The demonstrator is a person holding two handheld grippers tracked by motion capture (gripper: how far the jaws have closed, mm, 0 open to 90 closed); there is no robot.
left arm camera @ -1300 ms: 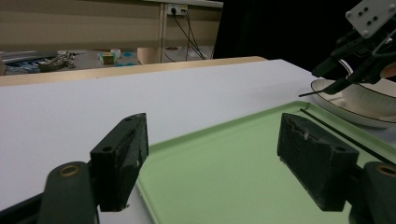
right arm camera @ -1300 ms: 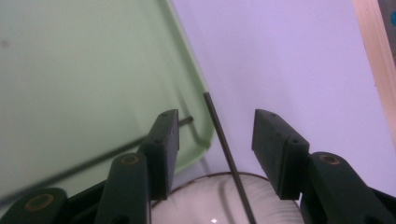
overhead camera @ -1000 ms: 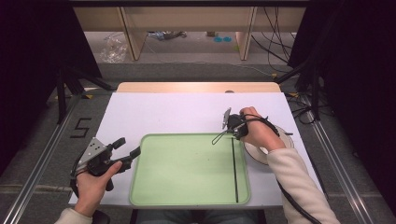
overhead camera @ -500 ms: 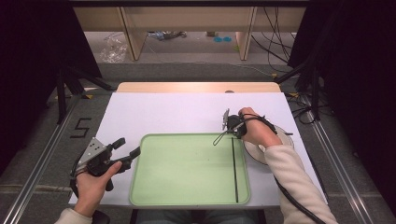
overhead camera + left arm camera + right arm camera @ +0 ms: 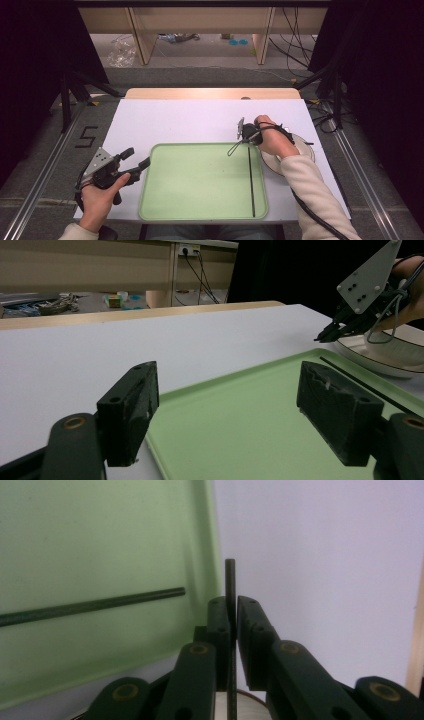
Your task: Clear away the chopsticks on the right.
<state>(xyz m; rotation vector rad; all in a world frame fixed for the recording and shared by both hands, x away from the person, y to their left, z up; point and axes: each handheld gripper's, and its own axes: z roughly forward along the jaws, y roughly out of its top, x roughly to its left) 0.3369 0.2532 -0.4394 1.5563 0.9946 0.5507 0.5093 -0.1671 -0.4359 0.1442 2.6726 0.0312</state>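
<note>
A light green tray (image 5: 200,200) lies in the middle of the white table top. One thin black rod (image 5: 250,180) rests in its right part, also seen as a rod (image 5: 90,607) in the right gripper view. My right gripper (image 5: 235,146) hovers at the tray's far right corner, shut on a second thin black rod (image 5: 230,580) that sticks out past its tips. My left gripper (image 5: 139,156) is open at the tray's left rim; in its own view the left gripper (image 5: 227,390) holds nothing and the tray (image 5: 240,415) lies between the jaws.
A white plate (image 5: 300,147) sits right of the tray, under the right hand; the plate (image 5: 380,357) also appears in the left gripper view. The white sheet (image 5: 175,120) covers the table beyond the tray. Metal rails run along both table sides.
</note>
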